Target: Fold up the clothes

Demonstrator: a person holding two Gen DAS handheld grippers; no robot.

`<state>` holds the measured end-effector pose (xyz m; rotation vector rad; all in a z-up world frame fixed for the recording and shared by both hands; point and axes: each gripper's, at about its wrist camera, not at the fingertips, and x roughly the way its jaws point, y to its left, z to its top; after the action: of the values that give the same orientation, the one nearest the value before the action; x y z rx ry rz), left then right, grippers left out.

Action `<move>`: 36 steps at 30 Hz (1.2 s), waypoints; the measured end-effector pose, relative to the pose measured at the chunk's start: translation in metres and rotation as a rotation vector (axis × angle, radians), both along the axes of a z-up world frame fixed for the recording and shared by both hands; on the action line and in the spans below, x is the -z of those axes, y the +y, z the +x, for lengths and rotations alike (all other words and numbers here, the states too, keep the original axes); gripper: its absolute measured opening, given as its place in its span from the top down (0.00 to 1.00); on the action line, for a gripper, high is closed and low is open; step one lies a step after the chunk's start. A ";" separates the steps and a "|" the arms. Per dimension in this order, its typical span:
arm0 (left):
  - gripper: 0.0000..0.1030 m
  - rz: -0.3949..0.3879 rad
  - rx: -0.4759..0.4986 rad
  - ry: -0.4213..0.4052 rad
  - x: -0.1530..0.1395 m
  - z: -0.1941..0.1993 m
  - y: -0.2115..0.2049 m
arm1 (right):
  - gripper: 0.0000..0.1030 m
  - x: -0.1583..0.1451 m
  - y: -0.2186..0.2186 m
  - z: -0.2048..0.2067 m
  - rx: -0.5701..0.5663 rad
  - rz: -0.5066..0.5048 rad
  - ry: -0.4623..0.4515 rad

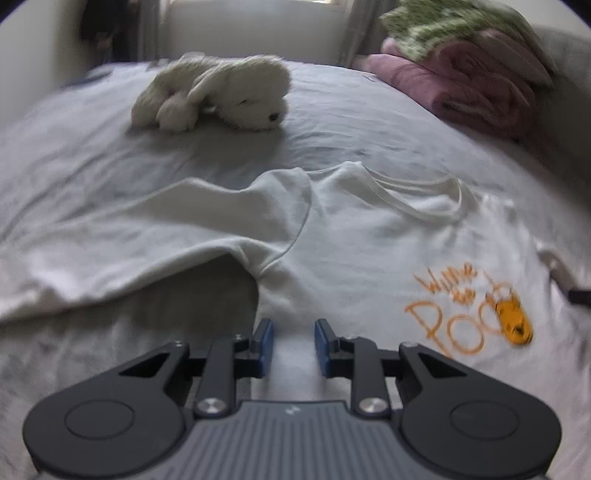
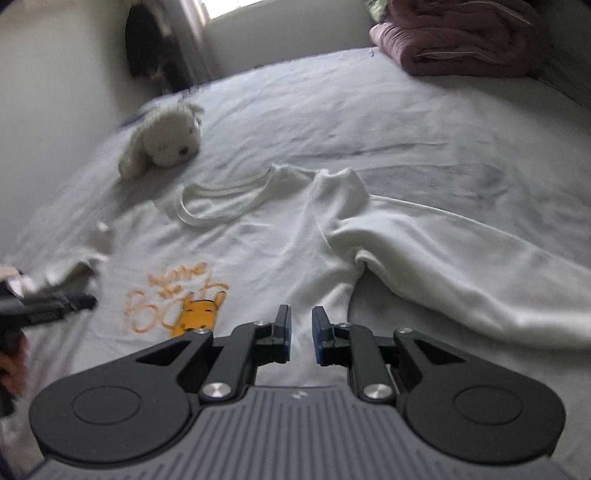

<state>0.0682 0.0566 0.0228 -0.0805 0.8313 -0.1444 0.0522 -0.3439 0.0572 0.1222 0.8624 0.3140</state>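
Left gripper (image 1: 294,347): blue-padded jaws parted, only white cloth showing in the gap, nothing pinched. It sits low over the shirt body just below the armpit seam, at 6 o'clock in its own view. Probably lined up there because the side seam is the natural fold line.

Right gripper (image 2: 301,338): jaws also parted, narrower gap, holding nothing. It hovers over the shirt body at 6 o'clock in its view, just inside the other armpit crease. The symmetric stance suggests a two-handed grab or smoothing, but I can't tell which.

White long-sleeved cotton shirt with orange lettering and a yellow bear print (image 1: 354,243) lies front-up on the grey-white bedsheet (image 1: 369,110), collar at 12 o'clock from both grippers. One sleeve (image 1: 122,229) runs out to 9 o'clock in the left view; the other sleeve (image 2: 480,266) runs to 3 o'clock in the right view. The body is flat and the sleeves are out, so it fits a shirt spread for folding or one opened again.

A second tool and a hand edge (image 2: 14,354) show at 9 o'clock in the right view, too blurred to read.

Cream plush dog toy (image 1: 218,94) sits at 11 o'clock, well apart. Folded pink quilt (image 1: 487,85) lies at 1 o'clock under a green patterned cloth (image 1: 443,26). Both are clear of the working area.
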 end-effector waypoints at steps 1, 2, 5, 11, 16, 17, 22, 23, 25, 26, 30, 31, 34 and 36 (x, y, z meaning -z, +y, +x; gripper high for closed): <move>0.75 -0.017 -0.006 0.006 0.000 0.002 0.002 | 0.82 0.000 0.004 0.005 -0.013 -0.008 -0.008; 0.75 -0.017 -0.003 0.006 0.000 0.003 0.002 | 0.82 0.002 0.009 0.013 -0.024 -0.016 -0.008; 0.75 -0.029 0.008 0.005 0.001 0.004 0.004 | 0.82 0.005 0.027 0.042 -0.055 -0.034 -0.002; 0.75 -0.060 0.016 0.017 0.001 0.009 0.010 | 0.82 0.013 0.063 0.099 -0.106 -0.071 0.011; 0.75 -0.067 0.023 0.020 0.001 0.012 0.010 | 0.84 0.019 0.084 0.130 -0.105 -0.114 0.008; 0.75 -0.072 0.021 0.020 0.001 0.012 0.011 | 0.85 0.016 0.088 0.132 -0.115 -0.125 -0.004; 0.75 -0.109 0.008 0.028 0.000 0.013 0.017 | 0.84 0.004 0.110 0.139 -0.162 -0.180 -0.064; 0.76 -0.111 0.008 0.029 0.000 0.013 0.018 | 0.80 0.001 0.114 0.140 -0.172 -0.191 -0.076; 0.75 -0.115 0.007 0.032 0.000 0.014 0.018 | 0.60 -0.004 0.123 0.143 -0.191 -0.213 -0.100; 0.75 -0.116 0.008 0.034 0.000 0.014 0.018 | 0.50 -0.006 0.128 0.144 -0.200 -0.224 -0.112; 0.75 -0.130 0.009 0.036 0.000 0.015 0.020 | 0.43 -0.009 0.167 0.150 -0.334 -0.234 -0.131; 0.75 -0.135 0.009 0.036 0.000 0.016 0.021 | 0.43 -0.009 0.176 0.152 -0.365 -0.234 -0.141; 0.75 -0.136 -0.004 -0.022 -0.007 0.015 0.029 | 0.43 -0.005 0.201 0.160 -0.446 -0.258 -0.172; 0.75 -0.147 -0.019 -0.053 -0.009 0.017 0.038 | 0.43 -0.004 0.212 0.164 -0.495 -0.277 -0.194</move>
<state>0.0850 0.0947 0.0315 -0.2217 0.7658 -0.1887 0.2166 -0.1321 0.0611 -0.3807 0.7269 0.6534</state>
